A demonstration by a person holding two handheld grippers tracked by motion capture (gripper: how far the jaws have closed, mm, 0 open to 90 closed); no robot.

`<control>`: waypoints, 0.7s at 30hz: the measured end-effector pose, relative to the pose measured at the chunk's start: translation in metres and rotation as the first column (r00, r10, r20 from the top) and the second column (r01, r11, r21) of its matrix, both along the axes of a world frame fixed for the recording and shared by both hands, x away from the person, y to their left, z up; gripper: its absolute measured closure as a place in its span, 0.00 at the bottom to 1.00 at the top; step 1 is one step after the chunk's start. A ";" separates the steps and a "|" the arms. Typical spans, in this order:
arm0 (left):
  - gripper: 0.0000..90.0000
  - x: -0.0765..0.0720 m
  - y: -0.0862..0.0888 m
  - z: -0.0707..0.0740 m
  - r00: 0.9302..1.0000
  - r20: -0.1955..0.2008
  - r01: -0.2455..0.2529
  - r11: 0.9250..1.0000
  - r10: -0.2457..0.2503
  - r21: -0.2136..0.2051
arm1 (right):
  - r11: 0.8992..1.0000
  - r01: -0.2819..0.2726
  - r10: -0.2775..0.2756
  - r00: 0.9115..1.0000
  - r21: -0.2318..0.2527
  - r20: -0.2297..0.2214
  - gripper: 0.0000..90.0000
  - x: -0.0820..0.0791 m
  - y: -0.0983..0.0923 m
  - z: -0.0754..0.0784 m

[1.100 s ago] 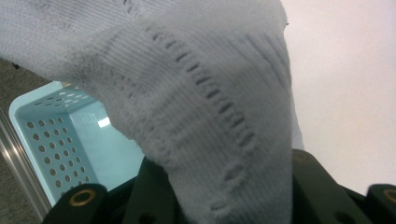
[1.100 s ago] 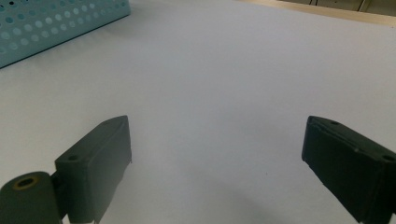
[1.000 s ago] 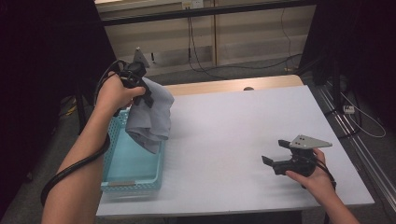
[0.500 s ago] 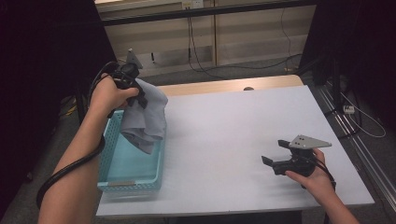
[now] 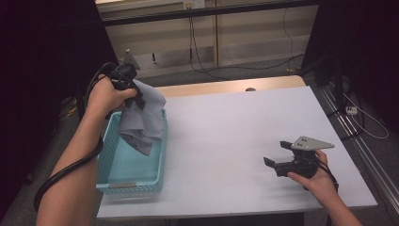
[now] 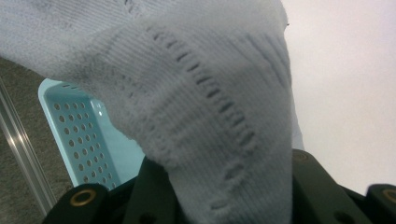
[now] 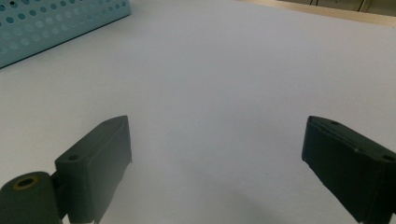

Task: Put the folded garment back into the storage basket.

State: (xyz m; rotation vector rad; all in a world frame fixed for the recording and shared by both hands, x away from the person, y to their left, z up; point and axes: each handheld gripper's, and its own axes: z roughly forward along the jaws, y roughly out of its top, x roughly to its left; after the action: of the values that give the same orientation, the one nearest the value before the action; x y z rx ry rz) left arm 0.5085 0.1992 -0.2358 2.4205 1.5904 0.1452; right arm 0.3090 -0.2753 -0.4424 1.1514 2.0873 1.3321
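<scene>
A grey knitted cloth [image 5: 143,120] hangs from my left gripper [image 5: 134,96], which is shut on its top edge. It is held above the far end of a teal perforated basket [image 5: 129,187] at the table's left side. The cloth's lower folds dangle into the basket. In the left gripper view the cloth [image 6: 201,107] bunches between the black jaws and covers them, with the basket [image 6: 79,126] behind. My right gripper [image 5: 275,153] rests on the white table at the near right. Its jaws [image 7: 217,154] stand wide open around bare tabletop.
The white table [image 5: 235,127] has a wooden strip along its far edge. A corner of the basket [image 7: 56,23] lies far beyond the right gripper. Cables and a metal rail lie on the floor beyond and to the right of the table.
My left gripper has drifted a little to the left with the cloth, which now hangs more squarely over the basket. The right gripper has stayed put.
</scene>
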 end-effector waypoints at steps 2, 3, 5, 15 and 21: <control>0.77 0.000 0.001 -0.001 1.000 0.000 -0.001 1.000 0.001 0.001 | 1.000 0.000 0.000 1.000 0.000 -0.001 0.09 0.000 0.000 0.000; 0.77 0.000 0.002 -0.001 1.000 -0.001 -0.003 1.000 0.003 -0.001 | 1.000 0.001 -0.001 1.000 -0.001 -0.001 0.09 0.000 0.000 0.000; 0.77 0.000 0.004 -0.002 1.000 0.000 -0.004 1.000 0.004 -0.001 | 1.000 -0.001 0.001 1.000 -0.001 -0.001 0.09 0.000 0.000 0.000; 0.77 -0.001 0.010 -0.007 1.000 0.002 -0.019 1.000 0.019 0.002 | 1.000 -0.002 0.002 1.000 -0.003 0.001 0.09 0.000 0.001 0.000; 0.77 -0.002 0.010 -0.012 1.000 -0.005 -0.011 1.000 0.011 -0.004 | 1.000 -0.002 0.002 1.000 -0.003 0.000 0.09 0.000 0.001 0.000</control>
State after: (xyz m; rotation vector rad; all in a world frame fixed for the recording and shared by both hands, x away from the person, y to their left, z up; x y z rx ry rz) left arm 0.5061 0.2097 -0.2480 2.4115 1.6047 0.1384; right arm 0.3093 -0.2748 -0.4425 1.1481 2.0908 1.3289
